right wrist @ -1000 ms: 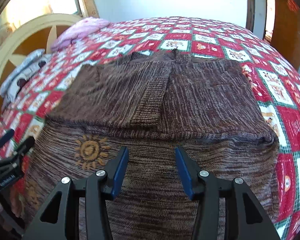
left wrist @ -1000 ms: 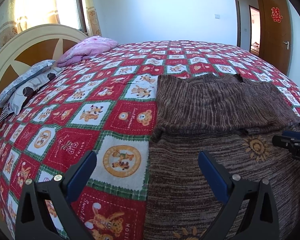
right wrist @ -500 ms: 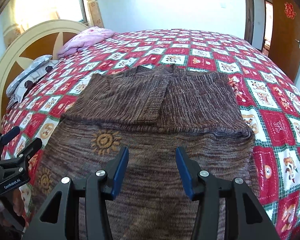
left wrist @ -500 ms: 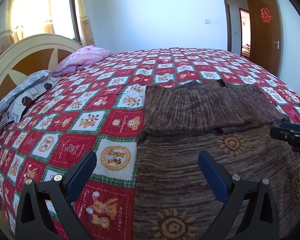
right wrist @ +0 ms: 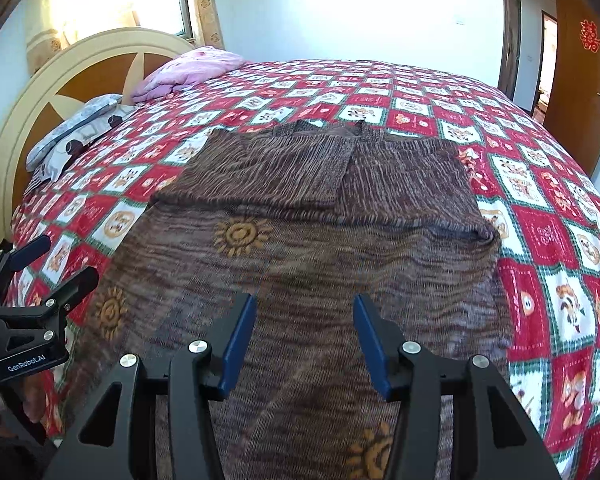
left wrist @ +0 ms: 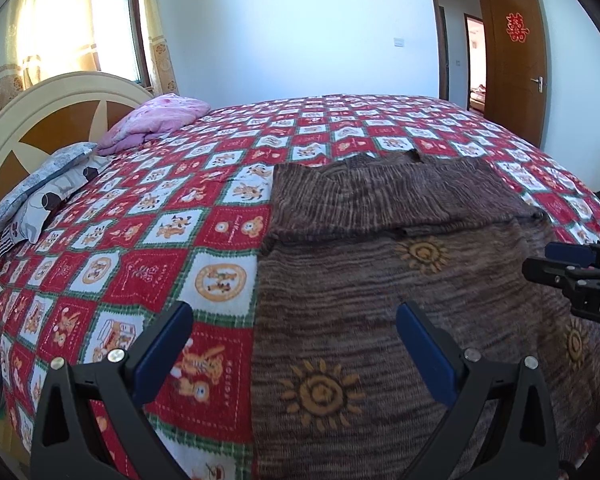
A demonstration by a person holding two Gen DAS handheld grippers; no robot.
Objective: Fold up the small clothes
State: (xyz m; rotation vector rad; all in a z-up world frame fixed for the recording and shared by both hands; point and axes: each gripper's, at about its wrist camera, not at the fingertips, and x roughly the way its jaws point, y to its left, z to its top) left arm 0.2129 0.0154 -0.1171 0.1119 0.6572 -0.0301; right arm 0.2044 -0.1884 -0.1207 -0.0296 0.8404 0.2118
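A: Right wrist view first: where is the garment?

B: The brown knit sweater (right wrist: 300, 240) lies flat on the bed (right wrist: 540, 280), on the red and white checked bedspread (right wrist: 560, 240). Its two sleeves are folded in across the chest and meet near the middle. Orange sun motifs (right wrist: 242, 236) show on the lower body, nearest the camera.

A: And the right tool?

B: The right tool (right wrist: 305, 344) hangs above the sweater's lower part with its blue pads (right wrist: 240, 340) apart and nothing between them. It is released.

A: The left one?

B: From the left wrist view, the left tool (left wrist: 294, 354) is spread wide, also released and holding nothing. It sits over the sweater's left edge, one finger over the bedspread, the other over the knit. The right tool (left wrist: 580, 276) shows at that picture's right edge.

A: What lies further out?

B: A grey patterned pillow (left wrist: 40, 192) and a pink bundle of cloth (left wrist: 156, 120) lie by the cream and brown headboard (left wrist: 32, 120). Behind that are a curtained window (left wrist: 112, 32), a white wall, and a brown door (left wrist: 516, 60) standing open with a red paper cutting (left wrist: 517, 28) on it.
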